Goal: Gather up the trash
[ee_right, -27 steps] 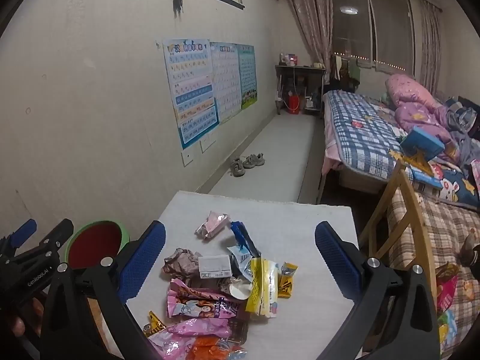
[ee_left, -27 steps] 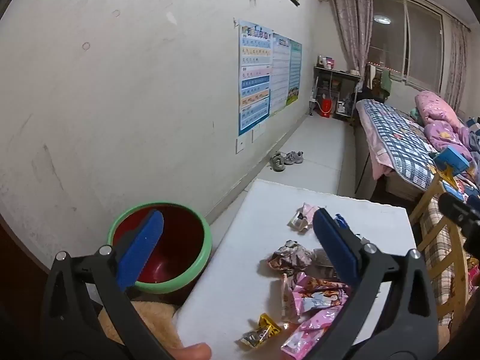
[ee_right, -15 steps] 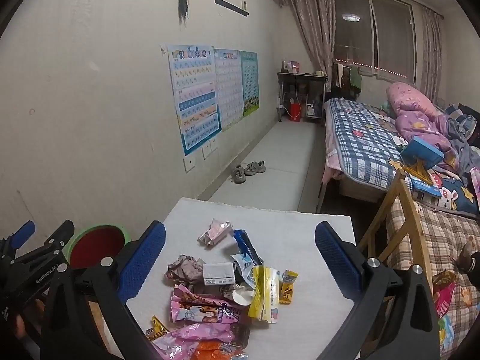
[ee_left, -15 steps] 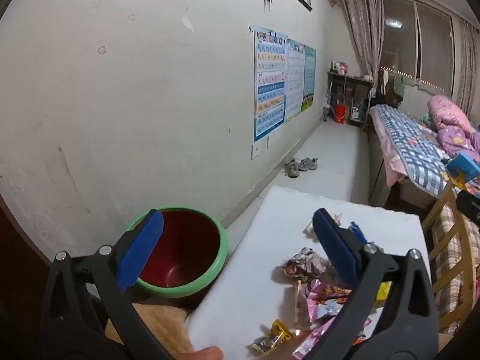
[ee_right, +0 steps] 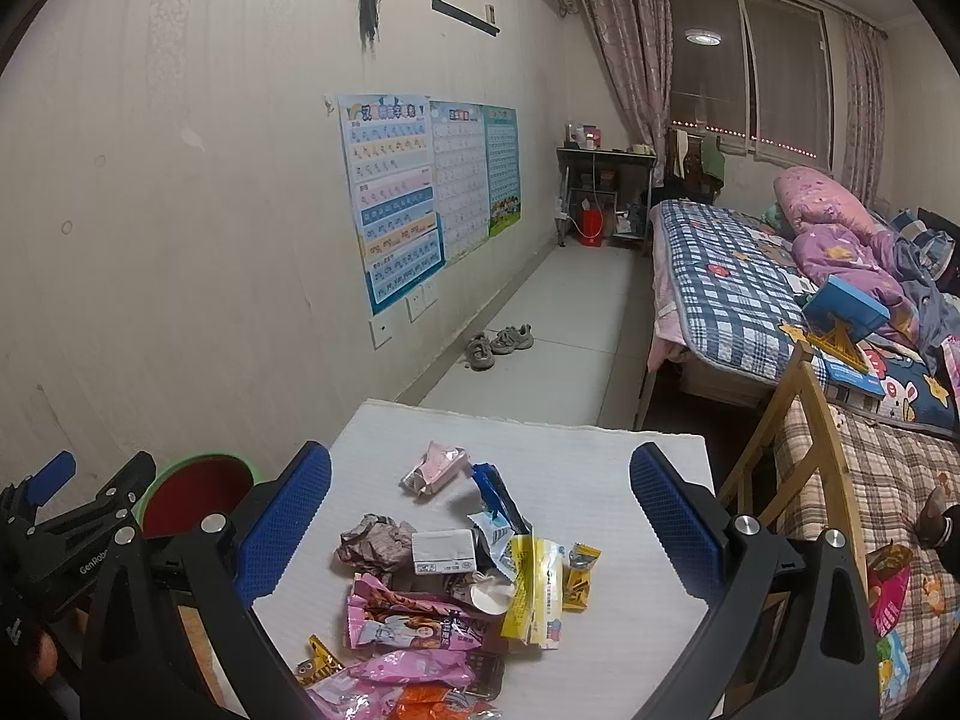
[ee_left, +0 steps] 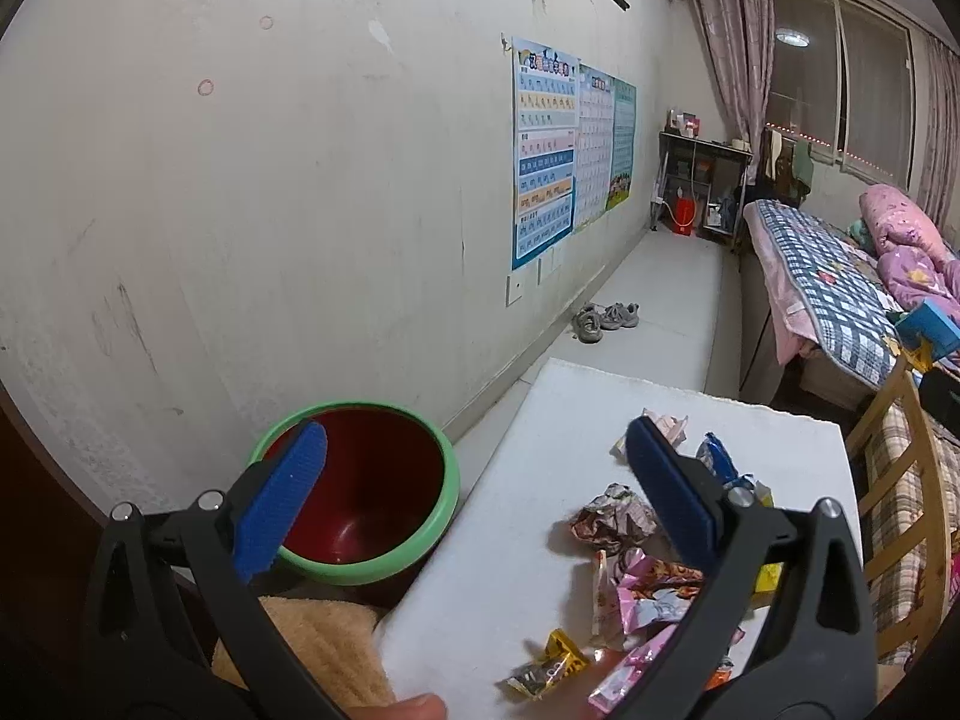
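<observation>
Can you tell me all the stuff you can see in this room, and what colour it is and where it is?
table: one, white, in front of both grippers
snack wrappers: a pile, too jumbled to count, pink, yellow, blue and orange, on the near part of the table
small box: one, white, in the pile
bin: one, red inside with a green rim, left of the table by the wall
shoes: one pair, grey, on the floor by the wall
posters: three, colourful, on the left wall
bed: one, blue checked cover, right side
bucket: one, red, under the far desk
left gripper: one, black with blue pads, open
right gripper: one, black with blue pads, open
</observation>
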The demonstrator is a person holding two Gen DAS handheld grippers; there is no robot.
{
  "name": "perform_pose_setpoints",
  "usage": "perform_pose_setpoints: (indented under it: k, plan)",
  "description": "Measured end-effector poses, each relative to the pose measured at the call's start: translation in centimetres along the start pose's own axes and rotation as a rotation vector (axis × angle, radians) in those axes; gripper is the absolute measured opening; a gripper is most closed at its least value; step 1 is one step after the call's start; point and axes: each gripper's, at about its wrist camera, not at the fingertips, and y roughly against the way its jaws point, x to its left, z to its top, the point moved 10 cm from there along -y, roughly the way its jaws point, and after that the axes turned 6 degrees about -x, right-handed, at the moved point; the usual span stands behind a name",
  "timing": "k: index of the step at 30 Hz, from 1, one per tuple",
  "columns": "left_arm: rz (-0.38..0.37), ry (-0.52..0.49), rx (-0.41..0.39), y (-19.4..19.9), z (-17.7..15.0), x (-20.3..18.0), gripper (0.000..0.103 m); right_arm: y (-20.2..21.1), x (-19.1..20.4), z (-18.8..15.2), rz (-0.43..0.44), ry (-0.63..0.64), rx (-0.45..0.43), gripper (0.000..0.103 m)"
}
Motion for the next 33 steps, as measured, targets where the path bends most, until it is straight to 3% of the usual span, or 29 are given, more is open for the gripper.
perform_pose_setpoints:
  k: [33]
  plan:
    - [0.011, 0.008, -0.007, 0.44, 0.97, 0.38, 0.098, -0.32, 0.88, -0.82, 0.005, -0.003, -0.004, 0.096]
